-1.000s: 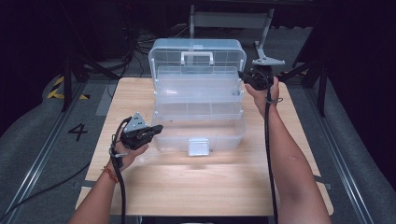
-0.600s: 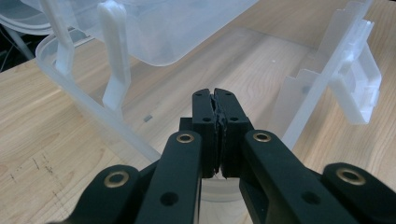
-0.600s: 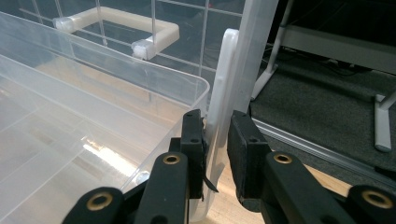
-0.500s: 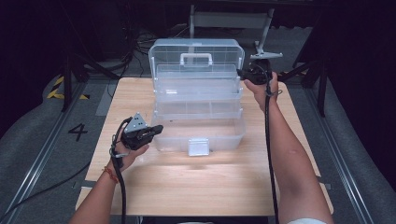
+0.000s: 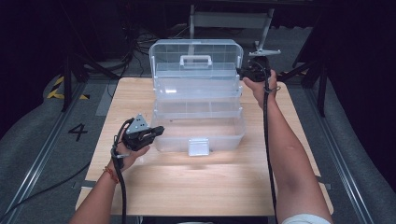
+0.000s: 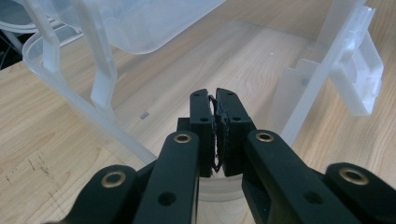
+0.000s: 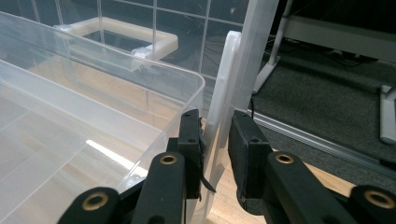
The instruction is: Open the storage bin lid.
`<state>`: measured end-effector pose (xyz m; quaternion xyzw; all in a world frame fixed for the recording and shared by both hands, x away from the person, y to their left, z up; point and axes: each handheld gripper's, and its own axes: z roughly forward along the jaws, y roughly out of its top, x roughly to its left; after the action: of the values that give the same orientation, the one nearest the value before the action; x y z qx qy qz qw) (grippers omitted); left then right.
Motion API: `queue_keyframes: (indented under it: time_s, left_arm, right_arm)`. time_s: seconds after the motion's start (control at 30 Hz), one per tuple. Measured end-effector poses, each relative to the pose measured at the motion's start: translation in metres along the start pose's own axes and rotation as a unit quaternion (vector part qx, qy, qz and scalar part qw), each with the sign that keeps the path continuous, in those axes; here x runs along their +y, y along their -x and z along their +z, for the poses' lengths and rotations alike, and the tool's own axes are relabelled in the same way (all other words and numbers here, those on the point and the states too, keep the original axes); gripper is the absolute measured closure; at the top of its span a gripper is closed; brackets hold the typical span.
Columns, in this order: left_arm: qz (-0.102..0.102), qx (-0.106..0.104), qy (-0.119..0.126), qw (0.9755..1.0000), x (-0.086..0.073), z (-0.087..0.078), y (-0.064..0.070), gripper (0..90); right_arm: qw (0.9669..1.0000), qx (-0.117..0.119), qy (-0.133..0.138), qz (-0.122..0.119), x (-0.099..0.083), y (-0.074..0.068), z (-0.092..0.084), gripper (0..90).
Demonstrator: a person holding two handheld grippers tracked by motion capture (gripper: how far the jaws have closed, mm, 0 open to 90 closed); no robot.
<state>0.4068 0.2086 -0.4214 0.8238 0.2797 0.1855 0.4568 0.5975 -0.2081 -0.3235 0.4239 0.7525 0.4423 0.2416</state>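
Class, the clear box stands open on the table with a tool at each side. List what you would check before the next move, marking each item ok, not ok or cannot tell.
1. Right tool grips the white side arm: ok, the arm sits between its jaws.
2. Left tool has hold of the box: not ok, its jaws are shut on nothing at the front left corner.
3. Lid stands upright: ok.
4. Front latch hangs free: ok.
5. Box sits flat on the table: ok.
6. Trays free of loose items: cannot tell.
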Motion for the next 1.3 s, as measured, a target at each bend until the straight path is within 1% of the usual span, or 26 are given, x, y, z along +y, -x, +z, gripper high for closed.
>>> queue_keyframes:
  time_s: [0.1,0.2,0.33,0.47,0.6,0.77,0.83,0.87,0.9,0.97,1.07,1.13,1.2,1.3]
  left_arm:
    - [-0.001,0.000,0.000,1.0000,0.000,0.000,0.000,86.2]
    - [0.000,-0.002,0.001,1.0000,0.000,0.000,-0.001,85.9]
    - [-0.001,-0.002,0.001,1.0000,0.000,0.000,-0.001,85.8]
    - [0.001,-0.002,0.000,1.0000,0.000,0.000,-0.001,85.7]
    - [-0.001,-0.004,0.001,1.0000,0.000,0.000,-0.001,85.5]
    - [0.001,-0.003,0.001,1.0000,0.000,0.000,-0.001,85.3]
    - [-0.002,-0.005,0.001,1.0000,0.000,0.000,-0.001,85.3]
    - [0.001,-0.004,0.002,1.0000,0.000,0.000,-0.001,85.3]
    - [-0.001,-0.005,0.001,1.0000,0.000,0.000,-0.001,85.3]
    - [0.002,-0.005,0.001,1.0000,0.000,0.000,-0.002,85.1]
    - [0.004,-0.005,0.002,1.0000,0.000,0.000,-0.002,84.9]
    - [0.005,-0.005,0.003,1.0000,0.000,0.000,-0.002,84.8]
    - [0.002,-0.006,0.004,1.0000,-0.001,0.000,-0.002,84.8]
    - [0.004,-0.006,0.005,1.0000,-0.001,0.000,-0.002,84.7]
  right_arm:
    - [1.0000,0.001,-0.004,0.002,0.002,0.002,0.003,75.5]
    - [0.9999,0.007,-0.007,0.012,0.002,0.004,0.005,75.5]
    - [0.9998,0.004,-0.020,0.003,0.007,0.005,0.009,74.9]
    - [0.9997,0.001,-0.022,0.005,0.008,0.007,0.014,74.2]
    - [0.9996,0.006,-0.024,0.016,0.008,0.009,0.018,73.7]
    - [0.9995,0.000,-0.027,0.014,0.009,0.009,0.022,72.8]
    - [0.9994,0.000,-0.029,0.020,0.009,0.011,0.025,72.5]
    - [0.9994,0.000,-0.027,0.022,0.009,0.011,0.026,72.5]
    - [0.9993,-0.002,-0.028,0.023,0.009,0.011,0.027,72.4]
    - [0.9992,-0.003,-0.028,0.029,0.009,0.012,0.030,72.2]
    - [0.9990,-0.001,-0.027,0.035,0.008,0.014,0.034,71.9]
    - [0.9987,0.004,-0.027,0.043,0.008,0.016,0.036,71.9]
    - [0.9985,0.005,-0.030,0.045,0.008,0.017,0.037,71.7]
    - [0.9983,0.008,-0.029,0.051,0.008,0.018,0.040,71.4]
